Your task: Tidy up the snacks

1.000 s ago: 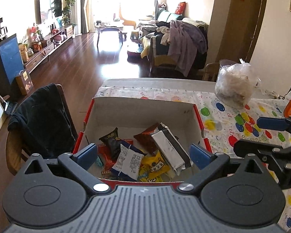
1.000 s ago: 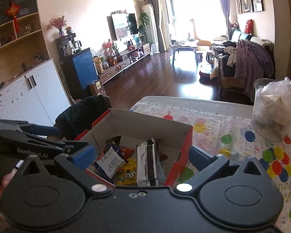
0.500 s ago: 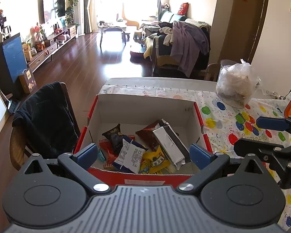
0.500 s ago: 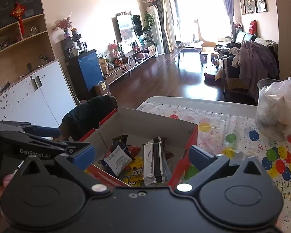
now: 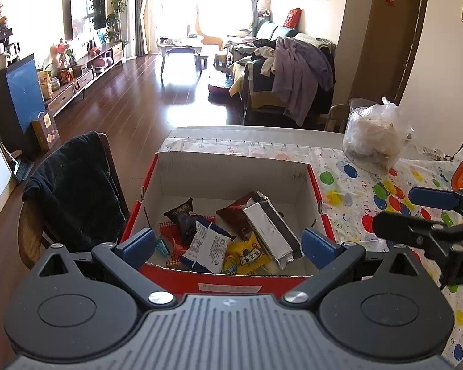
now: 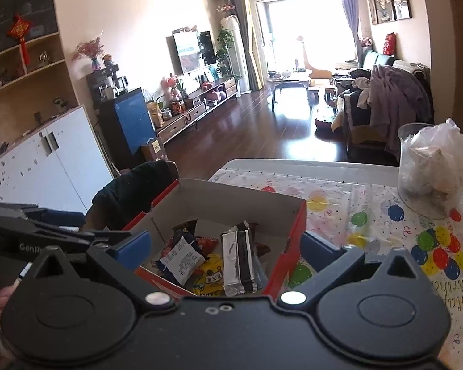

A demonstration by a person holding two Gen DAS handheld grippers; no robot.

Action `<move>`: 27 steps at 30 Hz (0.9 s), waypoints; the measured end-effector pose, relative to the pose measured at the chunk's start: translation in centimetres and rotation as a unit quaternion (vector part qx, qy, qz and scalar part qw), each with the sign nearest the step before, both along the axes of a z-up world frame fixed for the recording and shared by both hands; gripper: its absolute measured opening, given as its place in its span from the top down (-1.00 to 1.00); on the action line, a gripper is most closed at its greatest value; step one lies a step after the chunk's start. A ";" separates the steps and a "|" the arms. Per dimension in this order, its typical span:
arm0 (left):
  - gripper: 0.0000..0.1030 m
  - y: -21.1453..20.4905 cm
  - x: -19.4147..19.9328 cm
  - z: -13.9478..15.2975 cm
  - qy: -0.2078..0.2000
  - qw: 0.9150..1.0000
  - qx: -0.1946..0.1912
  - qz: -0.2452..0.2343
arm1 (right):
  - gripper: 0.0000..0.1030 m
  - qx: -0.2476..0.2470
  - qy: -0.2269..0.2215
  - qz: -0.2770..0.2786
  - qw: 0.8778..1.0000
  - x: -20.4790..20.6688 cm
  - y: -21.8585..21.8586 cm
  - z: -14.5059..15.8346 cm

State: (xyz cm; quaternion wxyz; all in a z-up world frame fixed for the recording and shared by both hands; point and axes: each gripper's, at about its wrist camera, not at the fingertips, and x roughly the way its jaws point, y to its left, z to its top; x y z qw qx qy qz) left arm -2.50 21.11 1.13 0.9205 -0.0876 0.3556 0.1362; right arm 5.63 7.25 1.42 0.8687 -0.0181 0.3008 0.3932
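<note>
With the jaws of both the left gripper [image 5: 228,243] and right gripper [image 6: 225,248] gaping empty, the snacks [image 5: 231,231] are lying just ahead in the box [image 5: 231,169], probably light, crinkly, slippery packets best pinched by an edge.

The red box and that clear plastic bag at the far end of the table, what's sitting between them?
Nothing stands between the red box and the plastic bag; only bare balloon-print tablecloth lies there. Both wrist views show it.
</note>
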 end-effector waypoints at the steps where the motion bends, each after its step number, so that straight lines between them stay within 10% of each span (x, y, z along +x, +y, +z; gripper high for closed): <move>1: -0.97 0.0 -0.1 0.1 -0.001 1.000 -0.001 0.000 | -1.00 0.000 -0.001 -0.005 1.000 0.0 0.0 0.0; 27: -0.97 -1.4 -1.1 1.8 -0.026 1.000 0.008 -0.010 | -1.00 0.000 0.000 -0.023 1.000 -0.1 -0.3 0.0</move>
